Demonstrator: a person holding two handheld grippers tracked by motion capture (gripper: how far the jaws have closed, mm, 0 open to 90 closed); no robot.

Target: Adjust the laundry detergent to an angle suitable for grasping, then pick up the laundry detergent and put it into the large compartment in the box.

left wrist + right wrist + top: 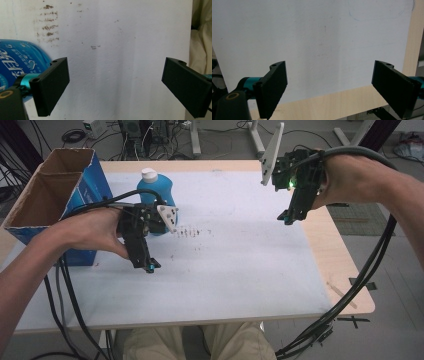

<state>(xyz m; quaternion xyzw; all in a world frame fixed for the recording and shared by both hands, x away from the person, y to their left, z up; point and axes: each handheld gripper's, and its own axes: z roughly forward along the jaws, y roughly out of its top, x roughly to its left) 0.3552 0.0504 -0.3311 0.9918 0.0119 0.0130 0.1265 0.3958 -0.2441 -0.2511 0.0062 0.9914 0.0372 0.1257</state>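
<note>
A blue bottle (156, 190) with a white cap stands upright at the back left of the white sheet (240, 265). My left gripper (146, 266) hovers just in front of it, pointing down at the sheet. In the left gripper view its jaws stand wide apart with nothing between them, and the bottle (17, 62) lies off to the left, outside the jaws. My right gripper (287, 218) is raised over the sheet's right side. Its jaws in the right gripper view are wide apart over bare sheet (317, 42), holding nothing.
An open cardboard box (50, 195) with blue sides stands at the table's left edge, beside my left hand. Dark smudges (192, 232) mark the sheet near the bottle. Bare wood (340, 260) borders the sheet on the right. Cables trail from both grippers.
</note>
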